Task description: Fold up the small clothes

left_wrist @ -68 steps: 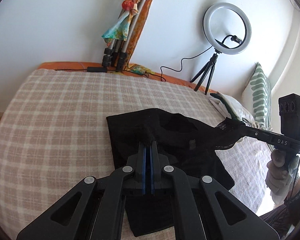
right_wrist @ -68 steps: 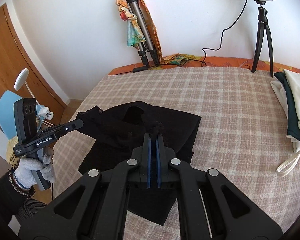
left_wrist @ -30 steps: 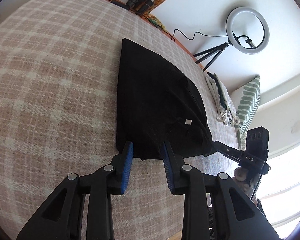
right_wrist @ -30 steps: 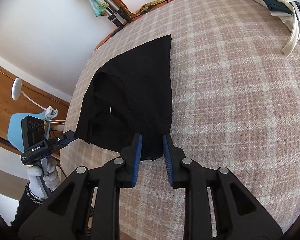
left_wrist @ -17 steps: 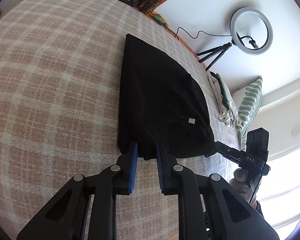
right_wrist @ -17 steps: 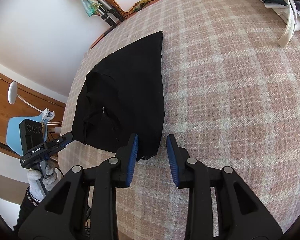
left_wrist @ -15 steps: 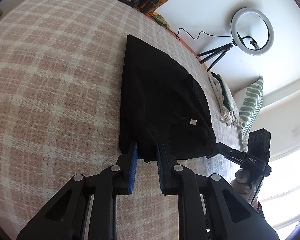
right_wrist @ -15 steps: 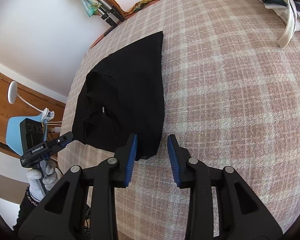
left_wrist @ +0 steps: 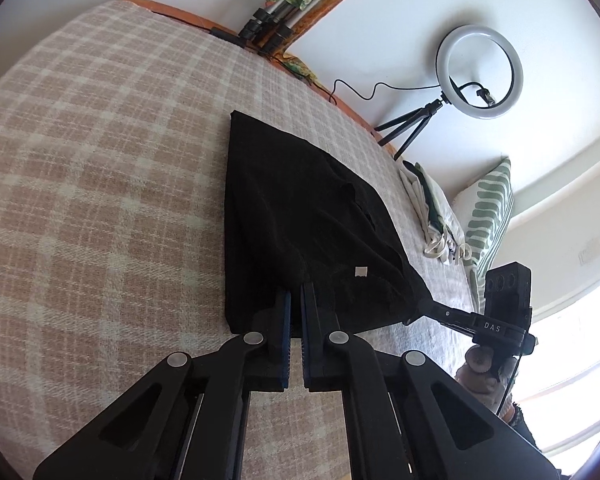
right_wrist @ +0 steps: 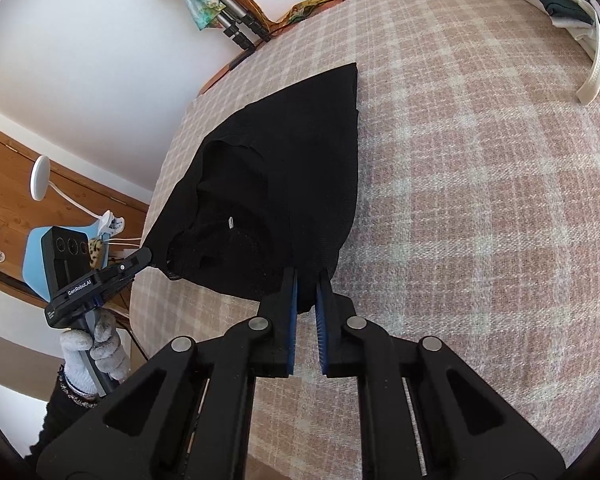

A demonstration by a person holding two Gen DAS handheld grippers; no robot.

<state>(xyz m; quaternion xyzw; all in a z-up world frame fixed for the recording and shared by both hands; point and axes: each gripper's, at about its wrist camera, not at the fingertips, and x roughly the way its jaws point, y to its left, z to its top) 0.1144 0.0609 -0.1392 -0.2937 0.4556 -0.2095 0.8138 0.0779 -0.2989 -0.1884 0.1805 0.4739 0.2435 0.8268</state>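
A black garment lies folded on the plaid bed cover, with a small white label near its front edge. My left gripper is at the near left part of that edge, its jaws closing to a thin gap with the hem pinched between the blue pads. In the right wrist view the garment narrows toward the far corner. My right gripper closes on a bunch of fabric at the near right corner. Each view shows the other gripper's tip at the opposite corner: right, left.
A ring light on a small tripod stands at the bed's far right. A green-striped pillow and a pile of pale clothes lie at the right side. Folded tripod legs with a colourful scarf lean on the wall.
Both grippers stood open at the garment's near edge a second ago; now both have closed on the hem. Before that they held the cloth raised, and it now lies flat.
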